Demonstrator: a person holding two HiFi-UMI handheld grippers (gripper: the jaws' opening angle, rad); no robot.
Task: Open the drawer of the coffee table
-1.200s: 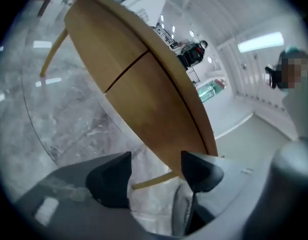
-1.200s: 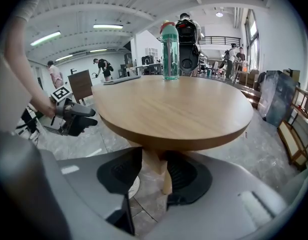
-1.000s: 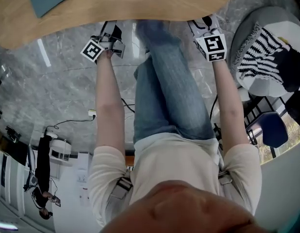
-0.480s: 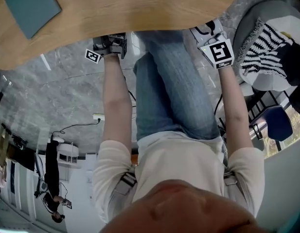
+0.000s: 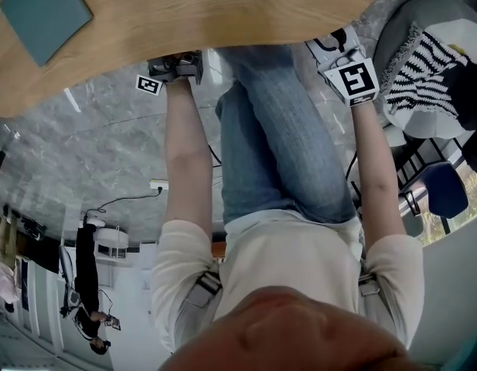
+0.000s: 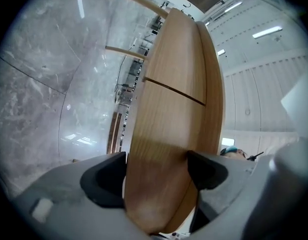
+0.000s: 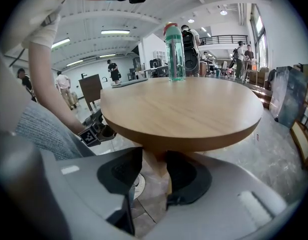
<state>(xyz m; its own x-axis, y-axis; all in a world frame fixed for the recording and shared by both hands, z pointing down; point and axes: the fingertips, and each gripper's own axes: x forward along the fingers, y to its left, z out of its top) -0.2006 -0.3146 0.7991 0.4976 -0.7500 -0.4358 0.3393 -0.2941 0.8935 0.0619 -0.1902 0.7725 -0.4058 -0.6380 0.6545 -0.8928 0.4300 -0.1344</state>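
Observation:
A round wooden coffee table (image 5: 223, 6) fills the top of the head view. My left gripper (image 5: 176, 66) is at its near rim, tilted upward. In the left gripper view the jaws (image 6: 156, 171) stand wide, and the table's wooden side panel (image 6: 163, 134) fills the gap between the pads. A thin dark seam (image 6: 173, 91) crosses that panel further along. My right gripper (image 5: 336, 46) sits by the rim at the right. Its jaws (image 7: 154, 171) are open a little with nothing in them. Beyond them stands the table (image 7: 183, 109) on its pedestal.
A teal pad (image 5: 43, 10) lies on the tabletop and a green-capped bottle (image 7: 174, 51) stands at its far side. A chair with a striped cloth (image 5: 424, 60) is at the right. My knees are under the rim. Cables (image 5: 157, 185) lie on the marble floor.
My left gripper has gone from below the rim up to the table's edge and tipped upward. The right gripper has stayed in place.

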